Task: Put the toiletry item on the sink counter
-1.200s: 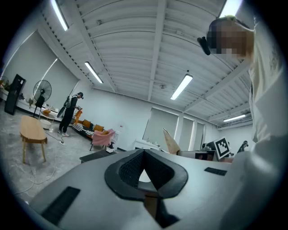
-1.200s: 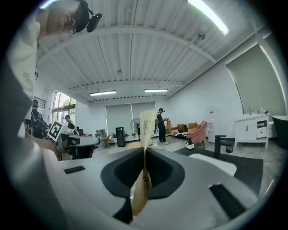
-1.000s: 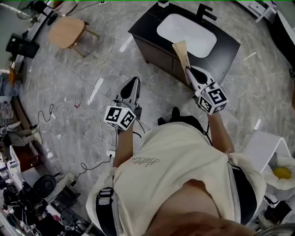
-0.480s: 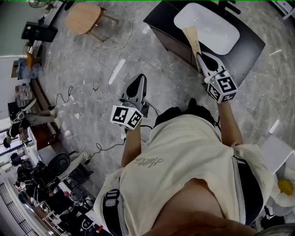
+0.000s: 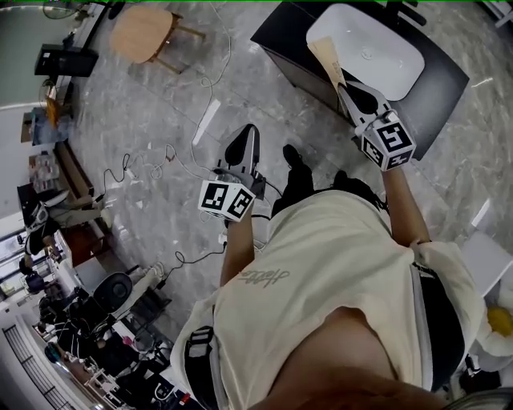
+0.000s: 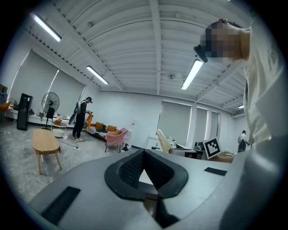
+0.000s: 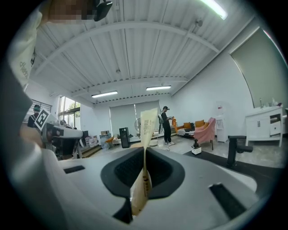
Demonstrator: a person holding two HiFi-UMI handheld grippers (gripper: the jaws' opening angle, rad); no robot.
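The toiletry item is a flat beige tube (image 5: 327,58) (image 7: 146,130). My right gripper (image 5: 347,86) (image 7: 144,152) is shut on its lower end. The tube points up and away, and in the head view its tip reaches over the near rim of the white basin (image 5: 381,50), which is set in the black sink counter (image 5: 439,82). My left gripper (image 5: 245,146) (image 6: 143,153) hangs over the grey floor to the left of the counter. Its jaws are shut with nothing between them. The left gripper view also shows the tube (image 6: 164,141) from the side.
A black faucet (image 5: 398,10) (image 7: 236,148) stands behind the basin. A wooden stool (image 5: 146,30) is at the far left, with cables (image 5: 178,160) across the floor. Cluttered shelves line the left edge, and a white unit (image 5: 479,258) stands at the right. A person (image 7: 166,124) stands far off.
The person has stepped toward the sink. The right gripper has carried the tube forward, so its tip now overlaps the basin rim. The left gripper stays shut and has moved along with the body.
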